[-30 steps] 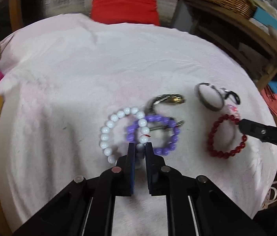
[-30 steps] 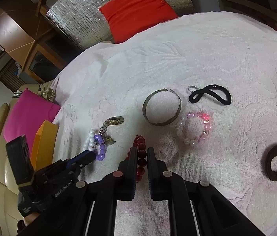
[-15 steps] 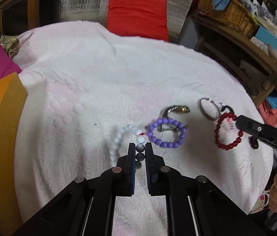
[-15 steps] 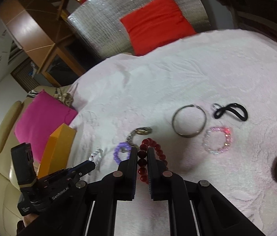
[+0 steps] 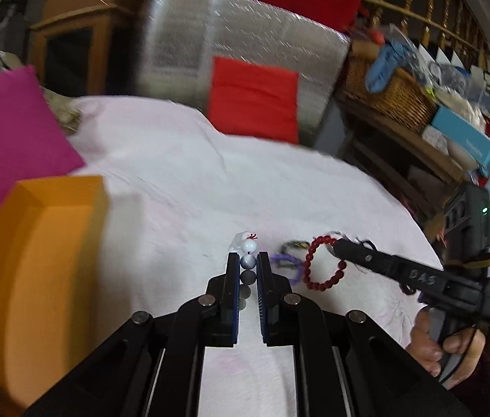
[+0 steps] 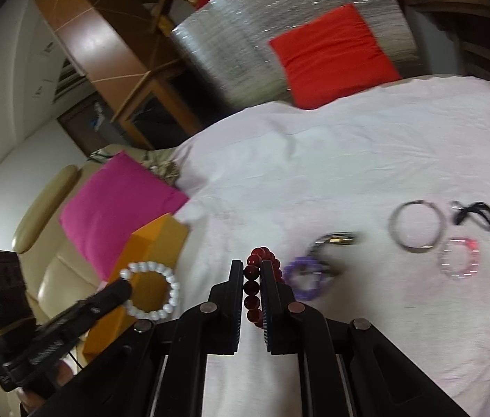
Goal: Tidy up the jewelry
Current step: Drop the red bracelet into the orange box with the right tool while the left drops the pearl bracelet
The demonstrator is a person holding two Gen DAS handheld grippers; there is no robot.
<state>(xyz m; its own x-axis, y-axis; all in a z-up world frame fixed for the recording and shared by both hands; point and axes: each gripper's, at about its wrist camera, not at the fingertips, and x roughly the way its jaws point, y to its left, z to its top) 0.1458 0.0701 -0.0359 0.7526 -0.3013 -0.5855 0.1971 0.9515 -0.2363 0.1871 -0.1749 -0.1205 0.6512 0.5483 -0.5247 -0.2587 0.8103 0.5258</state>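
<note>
My left gripper (image 5: pixel 247 260) is shut on the white bead bracelet (image 5: pixel 247 261) and holds it in the air; the right wrist view shows the bracelet (image 6: pixel 170 285) hanging as a ring in front of the orange box (image 6: pixel 151 253). My right gripper (image 6: pixel 252 267) is shut on the dark red bead bracelet (image 6: pixel 252 278), lifted off the cloth; it also shows in the left wrist view (image 5: pixel 317 264). A purple bead bracelet (image 6: pixel 304 276), a bronze clasp piece (image 6: pixel 335 241), a metal bangle (image 6: pixel 415 227), a pink bead bracelet (image 6: pixel 460 257) and a black hair tie (image 6: pixel 477 213) lie on the white cloth (image 6: pixel 349 160).
The orange box (image 5: pixel 40 260) stands at the table's left edge. A magenta cushion (image 5: pixel 5 139) lies beyond it. A red cushion (image 5: pixel 255 99) leans on a silver chair back behind the table. A wicker basket (image 5: pixel 390 93) sits on a shelf at the right.
Both grippers have lifted their bracelets off the cloth and moved left toward the orange box. The white bracelet has come away from the purple one, which stays on the cloth.
</note>
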